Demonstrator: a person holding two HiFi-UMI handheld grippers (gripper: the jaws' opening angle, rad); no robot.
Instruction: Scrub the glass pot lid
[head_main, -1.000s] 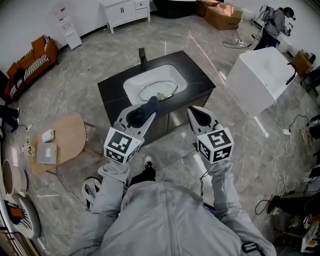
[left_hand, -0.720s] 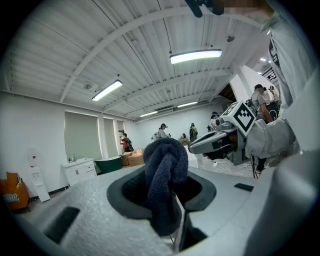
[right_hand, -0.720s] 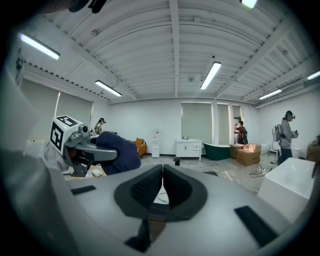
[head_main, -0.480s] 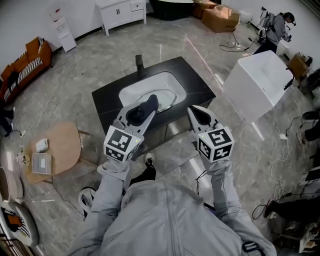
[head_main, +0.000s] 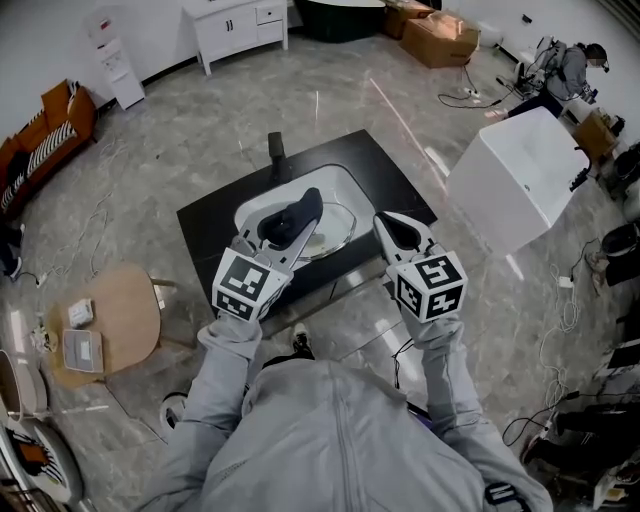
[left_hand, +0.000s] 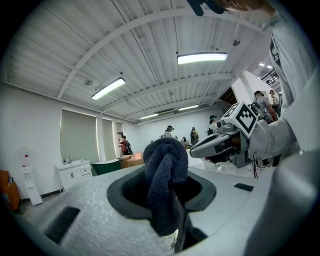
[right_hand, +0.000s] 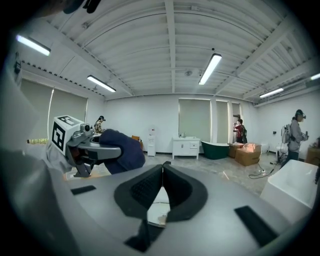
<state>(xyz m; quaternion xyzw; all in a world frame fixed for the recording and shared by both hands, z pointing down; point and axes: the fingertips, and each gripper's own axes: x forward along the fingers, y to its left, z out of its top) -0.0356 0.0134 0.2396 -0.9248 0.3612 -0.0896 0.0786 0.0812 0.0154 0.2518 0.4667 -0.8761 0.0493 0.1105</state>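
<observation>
Change: the sink (head_main: 345, 186) and its black counter (head_main: 208, 226) look nearer than a moment ago. They now sit more under the two grippers. The person has stepped up to them.
Meaning for the job: no scrubbing has begun. I think the walk over is almost done. Next, the cloth has to go down to the lid.
Left gripper (head_main: 303, 204): its jaws are squeezed on a dark blue cloth (head_main: 286, 222). The cloth sticks out past the tips in a fat bunch.
Right gripper (head_main: 384, 222): its jaws are pressed together at the tips. Nothing is between them.
Glass pot lid (head_main: 335, 226): it lies down in the sink, below and between the two grippers. Part of it is hidden behind the left gripper. Nothing touches it yet.
Sink: a white bowl set into the counter. Only the lid shows inside it. I cannot tell if there is water or soap.
Tap (head_main: 275, 148): black, standing at the far edge of the sink.
Watch out: the lid is glass and may slide in the bowl. I think the empty gripper may have to hold it steady.
</observation>
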